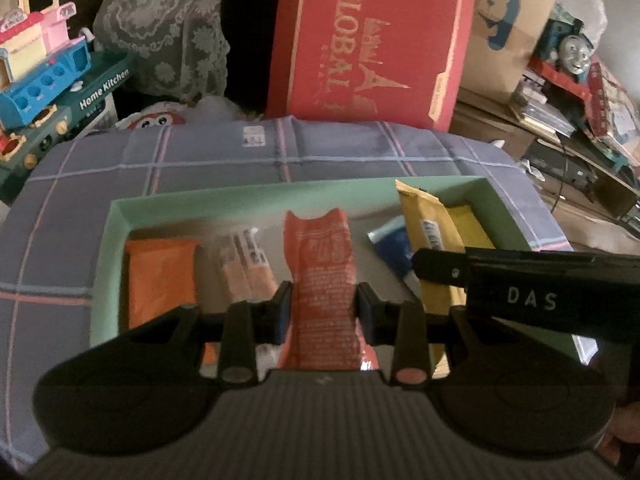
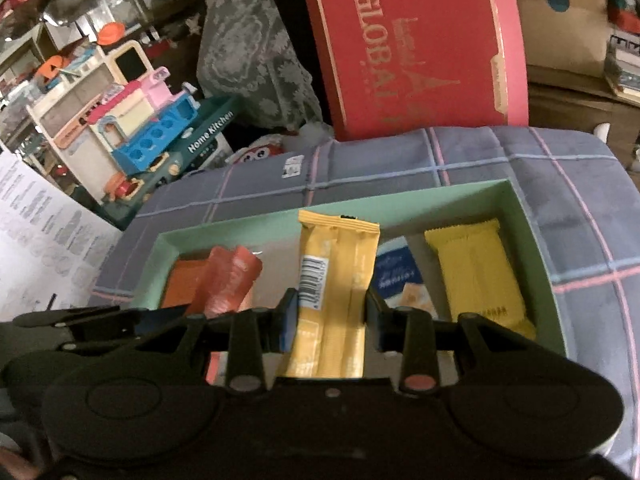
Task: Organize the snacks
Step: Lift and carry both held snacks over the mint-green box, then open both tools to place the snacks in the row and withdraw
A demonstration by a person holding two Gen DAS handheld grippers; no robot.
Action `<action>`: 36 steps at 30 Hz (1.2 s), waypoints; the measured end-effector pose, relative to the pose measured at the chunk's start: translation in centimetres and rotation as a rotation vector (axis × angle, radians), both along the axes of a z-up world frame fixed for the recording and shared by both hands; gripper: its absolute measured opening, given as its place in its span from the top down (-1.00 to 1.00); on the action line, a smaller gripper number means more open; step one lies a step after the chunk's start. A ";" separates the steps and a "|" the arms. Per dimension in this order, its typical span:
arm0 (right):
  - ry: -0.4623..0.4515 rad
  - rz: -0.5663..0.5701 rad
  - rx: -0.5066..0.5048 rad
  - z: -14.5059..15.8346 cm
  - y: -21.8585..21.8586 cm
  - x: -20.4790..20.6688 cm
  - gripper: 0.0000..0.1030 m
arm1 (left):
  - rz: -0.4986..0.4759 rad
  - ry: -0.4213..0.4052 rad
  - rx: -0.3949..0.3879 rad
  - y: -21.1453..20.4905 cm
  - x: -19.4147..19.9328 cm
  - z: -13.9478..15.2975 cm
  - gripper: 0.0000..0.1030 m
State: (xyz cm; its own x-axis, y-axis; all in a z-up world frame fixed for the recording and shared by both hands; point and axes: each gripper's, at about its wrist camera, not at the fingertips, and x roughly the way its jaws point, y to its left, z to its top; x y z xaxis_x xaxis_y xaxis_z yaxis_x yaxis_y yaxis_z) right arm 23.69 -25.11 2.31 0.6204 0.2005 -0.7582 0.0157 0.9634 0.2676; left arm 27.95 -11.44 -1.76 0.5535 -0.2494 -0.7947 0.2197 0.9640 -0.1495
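My left gripper (image 1: 323, 300) is shut on a red snack packet (image 1: 320, 268), held over the pale green box (image 1: 256, 198). My right gripper (image 2: 331, 308) is shut on a long yellow snack bar (image 2: 340, 264) above the same green box (image 2: 400, 200). Inside the box lie an orange packet (image 1: 160, 276), a clear pack of sticks (image 1: 244, 260), a blue-and-white packet (image 2: 400, 276) and a flat yellow packet (image 2: 476, 272). In the left wrist view the right gripper's black arm (image 1: 520, 280) reaches in from the right, with its yellow bar (image 1: 428, 220) ahead of it. The red packet (image 2: 230, 280) shows in the right wrist view too.
The box rests on a purple checked cloth (image 1: 240, 152). A big red "GLOBAL" box (image 1: 372, 40) stands behind it. A toy kitchen set (image 2: 160, 128) and a lace-covered object (image 1: 160, 24) crowd the left. A train toy (image 1: 572, 48) and shelves sit at the right.
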 end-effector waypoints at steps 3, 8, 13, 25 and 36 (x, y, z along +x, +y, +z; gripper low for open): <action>0.014 -0.001 0.016 -0.7 -0.2 1.5 0.31 | 0.008 -0.013 0.014 0.0 1.3 -0.6 0.32; -0.016 -0.040 0.065 -0.6 -0.9 2.3 -0.55 | 0.047 -0.074 0.058 0.5 1.6 -0.3 -0.68; -0.034 -0.067 0.058 0.0 -1.1 1.4 -0.79 | 0.077 -0.066 0.079 1.2 1.2 0.0 -0.85; -0.022 -0.069 0.054 2.1 -0.7 -4.8 -1.00 | 0.072 -0.039 0.112 2.6 -5.3 1.4 -0.99; 0.010 -0.048 0.087 2.7 0.2 -12.7 -1.00 | 0.074 -0.008 0.097 4.4 -13.9 1.6 -0.99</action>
